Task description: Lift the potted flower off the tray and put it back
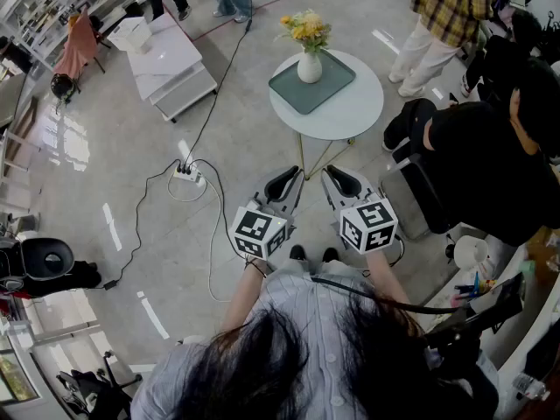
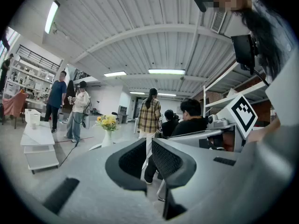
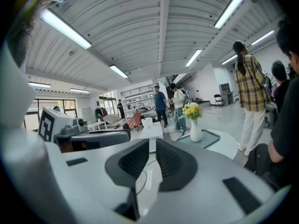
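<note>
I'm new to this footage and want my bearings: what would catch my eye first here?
The vase of yellow flowers stands upright on a green tray on the small round white table, ahead of the person. Nearer, the left claw and right claw hang side by side short of the table, both shut and empty.

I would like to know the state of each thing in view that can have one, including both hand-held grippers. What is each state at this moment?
Potted flower: upright on the tray, not held.
Tray: flat on the round table.
Left hand-held gripper: shut, empty, short of the table.
Right hand-held gripper: shut, empty, short of the table.
</note>
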`<state>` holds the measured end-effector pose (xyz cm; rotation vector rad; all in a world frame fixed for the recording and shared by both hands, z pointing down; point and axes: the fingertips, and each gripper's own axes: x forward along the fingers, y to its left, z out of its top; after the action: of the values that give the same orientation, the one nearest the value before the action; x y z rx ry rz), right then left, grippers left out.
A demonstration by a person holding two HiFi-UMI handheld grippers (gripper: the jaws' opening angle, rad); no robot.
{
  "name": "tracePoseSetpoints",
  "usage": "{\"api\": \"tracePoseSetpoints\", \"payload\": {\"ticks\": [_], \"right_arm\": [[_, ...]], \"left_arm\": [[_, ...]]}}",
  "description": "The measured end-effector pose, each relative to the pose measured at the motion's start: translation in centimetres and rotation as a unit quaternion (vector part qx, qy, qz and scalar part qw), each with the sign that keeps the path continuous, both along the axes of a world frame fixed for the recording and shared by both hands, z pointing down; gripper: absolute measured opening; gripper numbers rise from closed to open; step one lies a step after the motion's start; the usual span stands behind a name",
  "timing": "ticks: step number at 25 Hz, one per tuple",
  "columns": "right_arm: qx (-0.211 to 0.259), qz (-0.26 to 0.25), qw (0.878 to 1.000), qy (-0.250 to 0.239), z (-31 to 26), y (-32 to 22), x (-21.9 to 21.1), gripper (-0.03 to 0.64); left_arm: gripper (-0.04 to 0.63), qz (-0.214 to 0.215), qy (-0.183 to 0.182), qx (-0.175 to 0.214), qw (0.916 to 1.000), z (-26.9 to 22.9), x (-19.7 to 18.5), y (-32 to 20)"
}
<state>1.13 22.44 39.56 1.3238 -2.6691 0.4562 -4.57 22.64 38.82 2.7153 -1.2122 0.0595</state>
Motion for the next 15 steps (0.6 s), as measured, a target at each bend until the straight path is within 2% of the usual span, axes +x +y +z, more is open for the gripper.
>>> {"api": "tracePoseSetpoints", "payload": {"ticks": [15], "right_arm": [[0.010,0.024,1.000,0.001,0.3,-0.5,-2.1,0.066]], "left_arm": [[0.031,0.027,-0.008,0.002,0.9996,0.6,-2.6,-0.2]]}}
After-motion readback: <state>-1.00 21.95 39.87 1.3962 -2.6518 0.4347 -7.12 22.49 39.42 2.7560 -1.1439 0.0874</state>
